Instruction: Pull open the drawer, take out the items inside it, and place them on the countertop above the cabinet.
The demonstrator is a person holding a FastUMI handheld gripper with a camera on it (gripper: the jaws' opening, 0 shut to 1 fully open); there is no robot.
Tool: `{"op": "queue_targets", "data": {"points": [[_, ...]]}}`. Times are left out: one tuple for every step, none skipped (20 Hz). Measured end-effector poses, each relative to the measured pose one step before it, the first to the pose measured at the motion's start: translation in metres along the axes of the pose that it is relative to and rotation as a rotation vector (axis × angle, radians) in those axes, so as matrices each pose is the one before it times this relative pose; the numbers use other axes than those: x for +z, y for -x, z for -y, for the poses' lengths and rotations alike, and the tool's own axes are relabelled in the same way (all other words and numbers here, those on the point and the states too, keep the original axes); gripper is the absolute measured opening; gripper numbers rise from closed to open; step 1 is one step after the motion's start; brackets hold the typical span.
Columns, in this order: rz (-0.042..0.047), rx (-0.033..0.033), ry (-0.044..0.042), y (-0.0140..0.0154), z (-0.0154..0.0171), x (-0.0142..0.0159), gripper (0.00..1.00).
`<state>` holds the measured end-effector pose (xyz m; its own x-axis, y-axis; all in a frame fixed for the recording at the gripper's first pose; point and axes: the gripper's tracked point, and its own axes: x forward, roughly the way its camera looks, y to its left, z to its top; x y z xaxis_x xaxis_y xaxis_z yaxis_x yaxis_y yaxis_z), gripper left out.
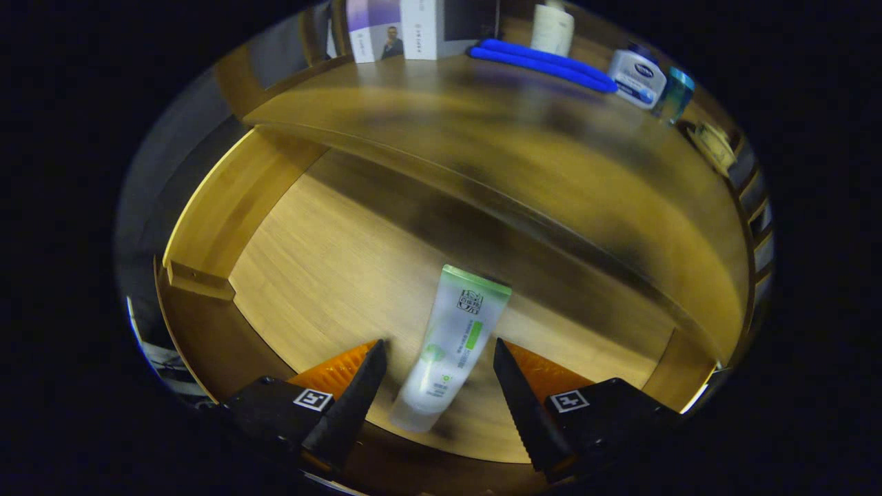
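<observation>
The claw (437, 358) hangs over the open wooden drawer (227, 207), fingers spread apart either side of a white squeeze tube with a green end (451, 341) lying on the drawer bottom, below the brown wooden counter (517, 145).

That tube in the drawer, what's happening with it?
A person is working a hand-held gripper over an open wooden drawer. A white and green tube lies on the drawer floor between the gripper's two spread fingers, which do not seem to press on it yet. It looks set to be picked up and put on the countertop above, where a blue cloth, a white jar, a bottle and boxes already sit at the back.
</observation>
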<state>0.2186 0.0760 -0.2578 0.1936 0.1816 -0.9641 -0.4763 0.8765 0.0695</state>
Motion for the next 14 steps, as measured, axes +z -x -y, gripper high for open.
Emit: {"op": "queue_targets", "data": {"points": [[-0.01537, 0.00214, -0.00197, -0.00067, 0.00113, 0.00003, 0.98], [-0.02006, -0.00482, 0.00798, -0.00417, 0.00104, -0.00227, 0.97], [-0.01762, 0.00648, 0.00499, -0.00062, -0.00004, -0.00167, 0.89], [-0.01555, 0.00093, -0.00051, -0.00276, -0.00019, -0.00288, 0.81], [-0.00931, 0.00947, -0.00259, -0.00102, -0.00091, -0.00035, 0.73], [-0.02108, 0.01459, -0.00978, 0.00111, -0.00346, -0.00351, 0.64], [-0.00130, 0.00351, -0.00191, 0.00032, -0.00032, 0.00060, 0.56], [-0.00412, 0.00403, 0.01410, -0.00038, -0.00070, -0.00241, 0.53], [0.01418, -0.00599, 0.00156, 0.00441, 0.00055, 0.00013, 0.47], [-0.00134, -0.00615, 0.02484, -0.00027, 0.00058, -0.00357, 0.41], [-0.00160, -0.00948, 0.02564, 0.00013, 0.00101, -0.00152, 0.41], [0.00795, -0.00257, 0.01498, 0.00006, -0.00221, -0.00063, 0.41], [0.01455, 0.00853, 0.00361, 0.00244, -0.00279, 0.00284, 0.41], [0.01234, 0.01391, 0.00046, 0.00660, -0.00180, 0.00051, 0.41]]}}
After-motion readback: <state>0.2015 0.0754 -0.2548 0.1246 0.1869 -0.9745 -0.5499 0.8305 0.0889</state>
